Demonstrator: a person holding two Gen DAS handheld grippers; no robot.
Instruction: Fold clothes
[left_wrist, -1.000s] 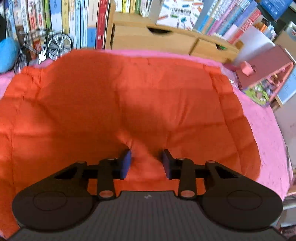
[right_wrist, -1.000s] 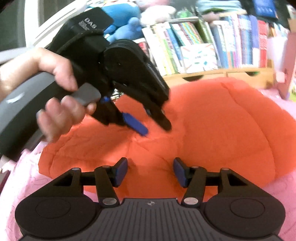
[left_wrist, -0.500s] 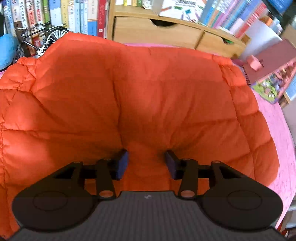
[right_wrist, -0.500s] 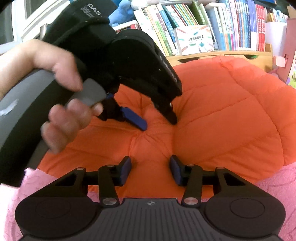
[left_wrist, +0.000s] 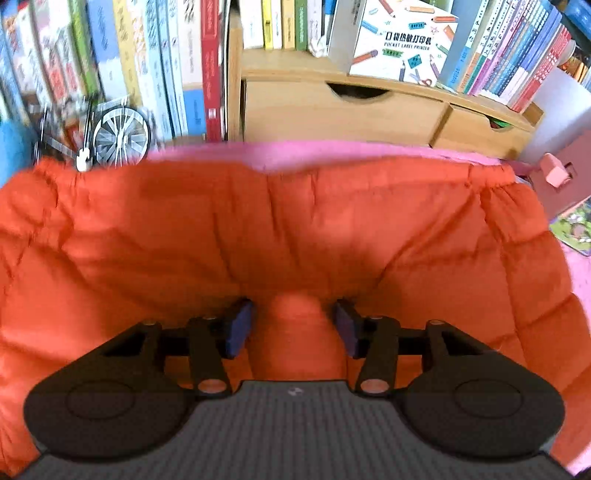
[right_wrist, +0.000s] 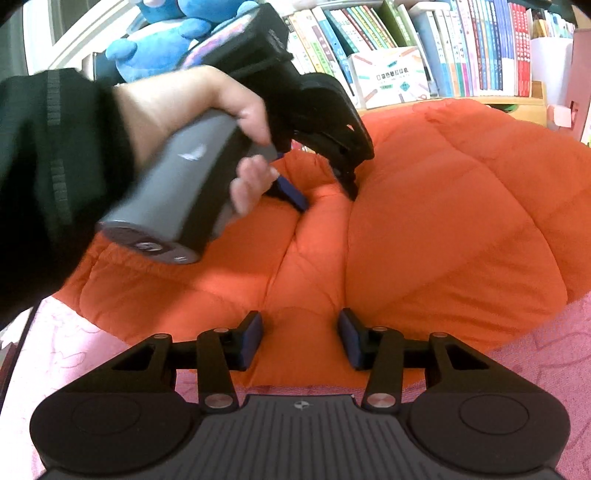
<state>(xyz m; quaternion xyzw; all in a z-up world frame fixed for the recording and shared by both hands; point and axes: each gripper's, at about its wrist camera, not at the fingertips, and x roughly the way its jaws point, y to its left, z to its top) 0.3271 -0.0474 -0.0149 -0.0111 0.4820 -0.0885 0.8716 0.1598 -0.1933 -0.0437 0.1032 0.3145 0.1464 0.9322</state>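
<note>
An orange quilted puffer garment (left_wrist: 295, 236) lies on a pink cloth-covered surface (right_wrist: 74, 339) and fills both views (right_wrist: 443, 221). My left gripper (left_wrist: 293, 326) has its jaws apart around a raised fold of the orange fabric; the pads do not clearly squeeze it. It also shows in the right wrist view (right_wrist: 327, 201), held by a hand, fingertips pressed into the garment's middle. My right gripper (right_wrist: 300, 338) is open at the garment's near edge, a bulge of fabric between its pads.
A wooden shelf unit with drawers (left_wrist: 351, 110) and rows of books (left_wrist: 147, 66) stand behind the garment. A small model bicycle (left_wrist: 110, 136) sits at the back left. A blue plush toy (right_wrist: 159, 40) and a pink box (left_wrist: 557, 173) flank the scene.
The left gripper has tilted and moved forward, pulling the fabric with it; the far hem now shows with pink cloth behind. The right gripper's jaws have widened slightly at the near edge.
</note>
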